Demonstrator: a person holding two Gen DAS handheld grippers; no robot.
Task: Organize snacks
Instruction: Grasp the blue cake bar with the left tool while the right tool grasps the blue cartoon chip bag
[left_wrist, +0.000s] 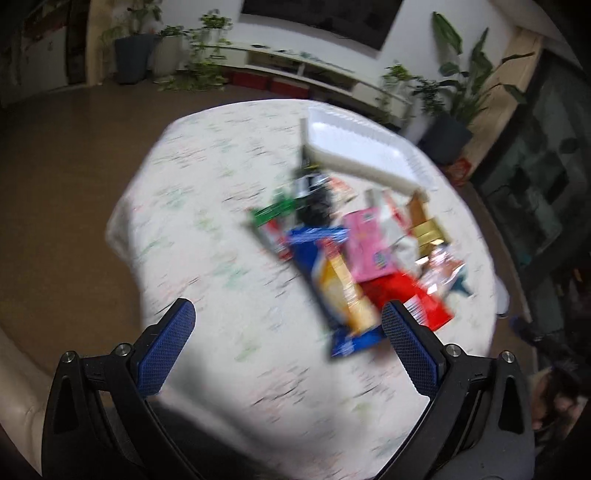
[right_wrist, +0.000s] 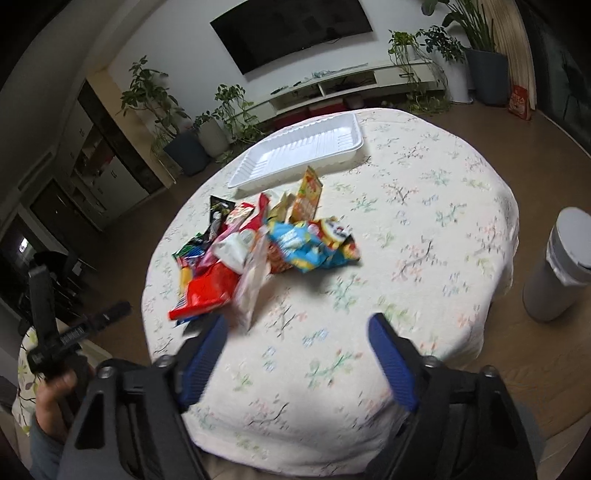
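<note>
A heap of snack packets (right_wrist: 258, 251) lies on a round table with a floral cloth (right_wrist: 424, 229). It also shows in the left wrist view (left_wrist: 354, 254), blurred, with a blue packet (left_wrist: 332, 280), a pink one (left_wrist: 365, 243) and a red one (left_wrist: 402, 295). An empty white tray (right_wrist: 299, 155) stands just behind the heap; it shows in the left wrist view too (left_wrist: 362, 151). My left gripper (left_wrist: 288, 317) is open and empty above the near table edge, left of the heap. My right gripper (right_wrist: 297, 325) is open and empty, short of the heap.
A grey cylindrical bin (right_wrist: 557, 269) stands on the floor right of the table. Potted plants (right_wrist: 184, 144) and a low TV shelf (right_wrist: 332, 88) line the far wall. The person's other hand with the left gripper's handle (right_wrist: 55, 350) shows at lower left.
</note>
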